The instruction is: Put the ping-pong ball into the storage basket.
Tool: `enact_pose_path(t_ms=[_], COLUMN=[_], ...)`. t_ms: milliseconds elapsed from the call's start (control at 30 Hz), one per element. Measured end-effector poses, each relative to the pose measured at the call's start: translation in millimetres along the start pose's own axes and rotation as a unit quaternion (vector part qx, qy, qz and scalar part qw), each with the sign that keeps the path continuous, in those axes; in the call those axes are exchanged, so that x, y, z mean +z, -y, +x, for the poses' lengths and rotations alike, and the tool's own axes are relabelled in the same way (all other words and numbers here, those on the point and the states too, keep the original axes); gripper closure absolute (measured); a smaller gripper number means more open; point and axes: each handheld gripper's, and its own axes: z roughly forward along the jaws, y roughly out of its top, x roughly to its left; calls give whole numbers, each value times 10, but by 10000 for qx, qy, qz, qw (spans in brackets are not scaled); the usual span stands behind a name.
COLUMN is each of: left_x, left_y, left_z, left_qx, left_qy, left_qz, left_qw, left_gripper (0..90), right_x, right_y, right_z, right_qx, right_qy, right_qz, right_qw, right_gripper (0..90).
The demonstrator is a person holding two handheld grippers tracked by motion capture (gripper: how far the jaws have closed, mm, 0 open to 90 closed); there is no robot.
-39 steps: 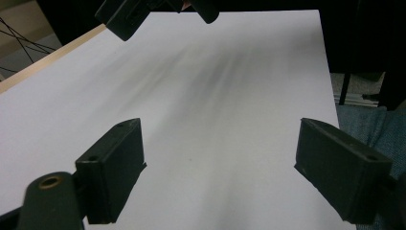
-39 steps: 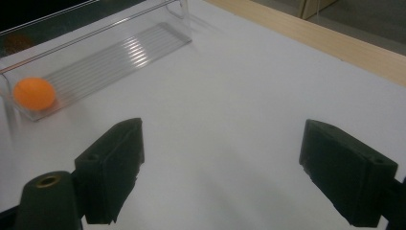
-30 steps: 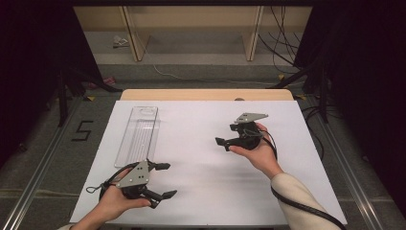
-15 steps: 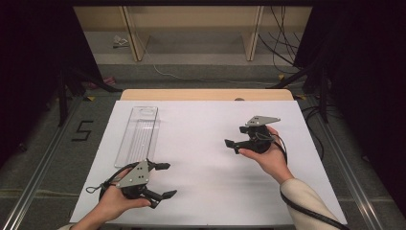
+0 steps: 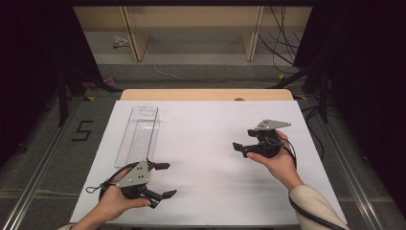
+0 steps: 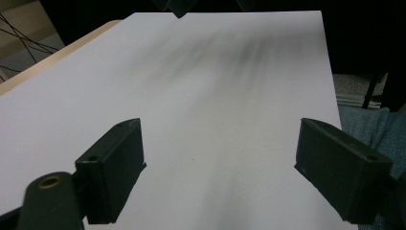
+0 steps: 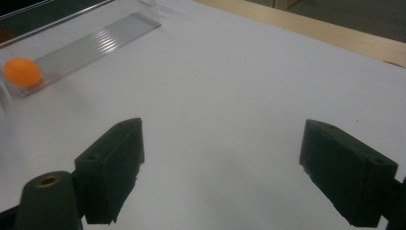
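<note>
From where I stand, the clear plastic tray (image 5: 139,134) lies lengthwise at about ten o'clock on the white bench (image 5: 201,129), its near end just beyond the left gripper. In the right gripper view an orange ball (image 7: 21,72) sits in the near end of that tray (image 7: 95,40), at roughly ten o'clock from the fingers and well apart from them. The left gripper (image 5: 160,179), held in the person's left hand (image 5: 112,201) at about seven o'clock on the bench, has its fingers (image 6: 115,167) spread wide with nothing between them, only bare white surface under the gap; they point toward three o'clock. Across the bench, at about three o'clock, the right gripper (image 5: 242,143) sits in the person's right hand (image 5: 277,163), its grey plate uppermost and its fingers (image 7: 112,165) pointing toward nine o'clock, back at the tray. Those fingers are also wide apart and hold nothing. The two grippers are well apart from each other, with open white bench between them.
</note>
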Motion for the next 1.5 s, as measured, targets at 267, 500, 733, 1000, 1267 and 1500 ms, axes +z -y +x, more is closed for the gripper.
enact_pose_path(t_ms=[267, 500, 733, 1000, 1267, 1500], left_x=[-1, -2, -6, -8, -15, -17], left_y=[2, 2, 2, 2, 2, 0], left_z=[2, 4, 5, 8, 14, 15], left_qx=[-2, -9, -18, -16, -10, -6], left_qy=[-9, -19, -33, -41, -39, -37], left_qz=[9, 7, 1, 0, 17, 23], left_qw=[10000, 10000, 10000, 10000, 10000, 10000], left_gripper=[165, 165, 165, 165, 165, 164], right_x=[-121, -211, -319, -433, -493, -533], right_y=[75, 142, 236, 335, 402, 455], right_z=[-41, -71, -76, -74, -61, -57], right_qx=[52, 107, 144, 234, 256, 273], right_qy=[75, 126, 160, 188, 179, 176], right_qz=[-11, 25, 6, 0, 34, 54], right_qw=[10000, 9999, 9998, 9996, 9995, 9995], right_gripper=[163, 163, 163, 163, 163, 163])
